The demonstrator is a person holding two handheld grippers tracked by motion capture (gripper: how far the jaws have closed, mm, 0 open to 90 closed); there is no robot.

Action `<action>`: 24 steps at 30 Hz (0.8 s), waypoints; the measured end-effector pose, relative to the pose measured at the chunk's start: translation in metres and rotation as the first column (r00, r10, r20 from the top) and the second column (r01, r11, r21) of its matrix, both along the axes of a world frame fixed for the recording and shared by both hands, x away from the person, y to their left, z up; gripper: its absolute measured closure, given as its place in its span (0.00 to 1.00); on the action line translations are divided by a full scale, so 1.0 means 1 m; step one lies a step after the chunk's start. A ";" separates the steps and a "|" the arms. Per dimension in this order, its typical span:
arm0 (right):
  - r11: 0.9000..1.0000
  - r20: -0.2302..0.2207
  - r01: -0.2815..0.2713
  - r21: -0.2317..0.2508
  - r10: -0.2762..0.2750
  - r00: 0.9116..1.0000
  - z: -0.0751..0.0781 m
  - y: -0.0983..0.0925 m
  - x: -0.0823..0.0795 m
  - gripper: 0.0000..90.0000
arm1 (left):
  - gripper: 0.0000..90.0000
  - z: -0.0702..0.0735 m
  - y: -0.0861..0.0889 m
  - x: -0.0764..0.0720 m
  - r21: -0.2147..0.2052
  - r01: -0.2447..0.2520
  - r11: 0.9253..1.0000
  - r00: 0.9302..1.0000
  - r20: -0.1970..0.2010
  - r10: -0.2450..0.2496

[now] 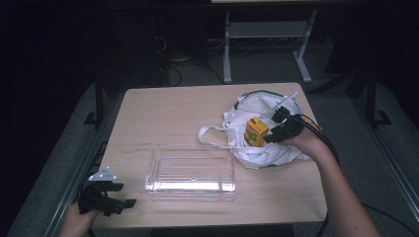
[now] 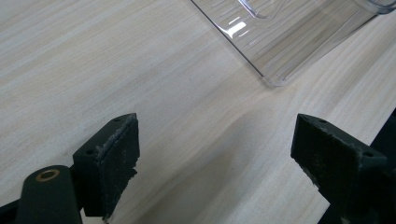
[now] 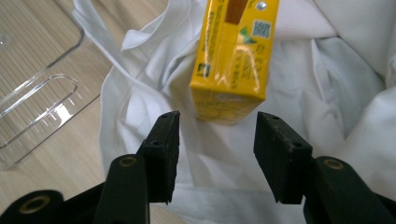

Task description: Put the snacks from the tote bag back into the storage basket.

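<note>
Your right gripper (image 1: pixel 273 129) sits over the white bag (image 1: pixel 257 126) at the right side of the table (image 1: pixel 163 113). Its jaws stand moderately apart with nothing between them, and the yellow carton (image 1: pixel 256 131) lies just ahead of their tips. In the right gripper view the carton (image 3: pixel 235 51) rests on the bag's (image 3: pixel 327 93) crumpled cloth, its near end close to the gap of your right gripper (image 3: pixel 217 140) but not inside it; you cannot tell from that view whether either pad touches it. The carton carries a brown stripe and small printed marks on its upper face. One loop handle of the bag stretches left across the wood toward the clear bin (image 1: pixel 191 173).

The bin stands upright near the middle of the table's front half, open side up and holding nothing. It is well apart from the carton, with the bag's edge near its right rear corner. In the right gripper view a corner of the bin (image 3: pixel 37 88) shows at the left, beside the cloth.

Your left gripper (image 1: pixel 114 195) rests at the table's front left corner, to the left of the bin and apart from it. In the left gripper view its (image 2: pixel 217 154) jaws are spread wide over bare wood, gripping nothing, with a corner of the bin (image 2: pixel 289 37) farther ahead.
</note>
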State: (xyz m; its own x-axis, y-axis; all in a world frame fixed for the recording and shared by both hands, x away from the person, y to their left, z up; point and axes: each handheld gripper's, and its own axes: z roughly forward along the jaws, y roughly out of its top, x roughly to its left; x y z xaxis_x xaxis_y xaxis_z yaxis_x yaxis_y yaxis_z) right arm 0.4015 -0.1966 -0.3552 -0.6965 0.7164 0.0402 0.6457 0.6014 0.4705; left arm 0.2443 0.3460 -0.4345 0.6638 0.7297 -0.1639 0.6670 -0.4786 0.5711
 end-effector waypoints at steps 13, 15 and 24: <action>1.000 -0.032 0.028 -0.011 -0.028 0.999 0.011 0.022 0.038 0.43 | 0.17 0.001 0.002 0.000 0.000 0.007 1.000 1.000 -0.003 -0.007; 0.999 -0.047 0.025 -0.019 -0.026 0.999 0.009 0.026 0.043 0.42 | 0.17 0.001 0.002 0.000 0.002 0.008 1.000 1.000 -0.003 -0.008; 0.997 -0.081 -0.011 -0.077 0.005 0.997 -0.005 0.043 0.055 0.44 | 0.17 0.000 0.002 0.000 -0.006 0.006 1.000 1.000 -0.002 -0.006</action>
